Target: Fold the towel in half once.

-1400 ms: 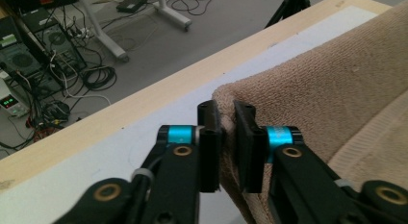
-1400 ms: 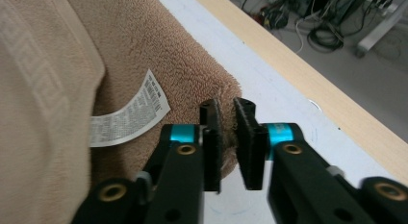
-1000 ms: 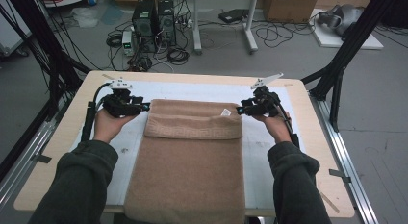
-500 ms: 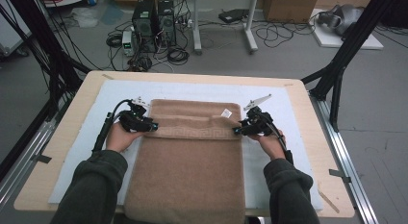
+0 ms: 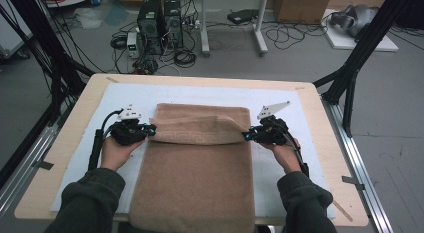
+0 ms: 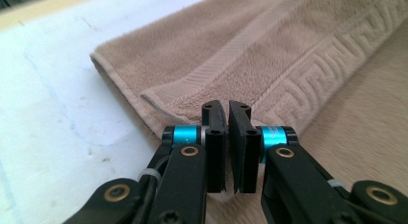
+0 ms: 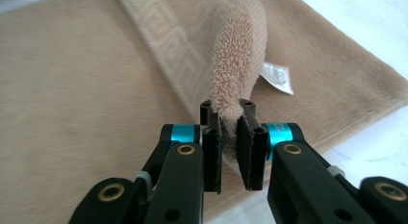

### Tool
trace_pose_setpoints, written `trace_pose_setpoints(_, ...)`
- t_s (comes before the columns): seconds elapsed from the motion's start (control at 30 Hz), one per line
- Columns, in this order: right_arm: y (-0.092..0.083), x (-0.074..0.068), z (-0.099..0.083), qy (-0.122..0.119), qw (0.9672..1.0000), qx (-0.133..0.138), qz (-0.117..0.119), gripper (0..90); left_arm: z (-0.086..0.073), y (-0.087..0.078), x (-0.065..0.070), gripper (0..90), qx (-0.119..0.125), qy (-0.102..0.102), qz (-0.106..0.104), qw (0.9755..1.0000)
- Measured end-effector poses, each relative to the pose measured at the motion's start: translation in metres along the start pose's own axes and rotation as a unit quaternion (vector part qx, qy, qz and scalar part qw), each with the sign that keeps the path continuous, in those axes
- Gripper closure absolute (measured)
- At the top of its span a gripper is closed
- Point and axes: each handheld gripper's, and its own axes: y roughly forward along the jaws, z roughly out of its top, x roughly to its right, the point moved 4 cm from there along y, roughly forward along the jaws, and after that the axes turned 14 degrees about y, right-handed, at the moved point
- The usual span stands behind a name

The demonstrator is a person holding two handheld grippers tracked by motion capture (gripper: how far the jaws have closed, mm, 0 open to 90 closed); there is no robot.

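Towel fold under way on the desk (image 5: pixel 75 128).
We find left gripper (image 5: pixel 150 131) and right gripper (image 5: pixel 246 136), just closed, pinching the beige towel's (image 5: pixel 195 178) folded far corners; the remaining folds are pending.

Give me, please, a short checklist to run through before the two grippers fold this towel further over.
1. Left gripper shut on the towel corner: ok.
2. Right gripper shut on the other corner: ok, fabric bunched between the jaws.
3. Both corners level with each other: ok in the high view.
4. Care label tucked inside the fold: not ok, it sticks out.
5. Towel's near end on the table: not ok, it hangs over the near edge.
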Motion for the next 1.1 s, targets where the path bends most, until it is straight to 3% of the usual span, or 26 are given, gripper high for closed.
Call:
trace_pose_setpoints(0.1, -0.010, -0.017, -0.007, -0.018, 0.9997, 0.011, 0.014, 82.4, -0.004, -0.020, 0.011, 85.2, 0.019, 0.012, 0.003, 0.9997)
trace_pose_setpoints(0.2, -0.014, -0.034, -0.025, -0.028, 0.9992, 0.009, 0.025, 81.6, -0.017, -0.036, 0.027, 84.1, 0.015, 0.028, -0.006, 0.9995)
trace_pose_setpoints(0.3, -0.011, -0.045, -0.049, -0.030, 0.9990, -0.012, 0.029, 74.4, -0.038, -0.046, 0.046, 76.1, 0.004, 0.028, -0.033, 0.9991)
trace_pose_setpoints(0.37, -0.012, -0.052, -0.061, -0.034, 0.9991, -0.011, 0.024, 68.4, -0.048, -0.051, 0.053, 66.1, -0.002, 0.022, -0.035, 0.9992)
trace_pose_setpoints(0.53, -0.016, -0.052, -0.058, -0.017, 0.9995, 0.002, 0.028, 56.9, -0.043, -0.053, 0.044, 47.4, 0.008, -0.002, -0.027, 0.9996)
trace_pose_setpoints(0.63, -0.019, -0.051, -0.048, -0.014, 0.9992, 0.011, 0.036, 55.3, -0.035, -0.050, 0.038, 43.4, 0.021, -0.020, -0.041, 0.9987)
trace_pose_setpoints(0.8, -0.010, -0.054, -0.048, -0.024, 0.9987, -0.007, 0.043, 55.3, -0.031, -0.052, 0.042, 45.0, 0.025, -0.011, -0.061, 0.9978)
trace_pose_setpoints(1.1, 0.007, -0.068, -0.074, -0.040, 0.9972, -0.037, 0.052, 55.6, -0.035, -0.059, 0.047, 48.9, 0.023, -0.003, -0.080, 0.9965)
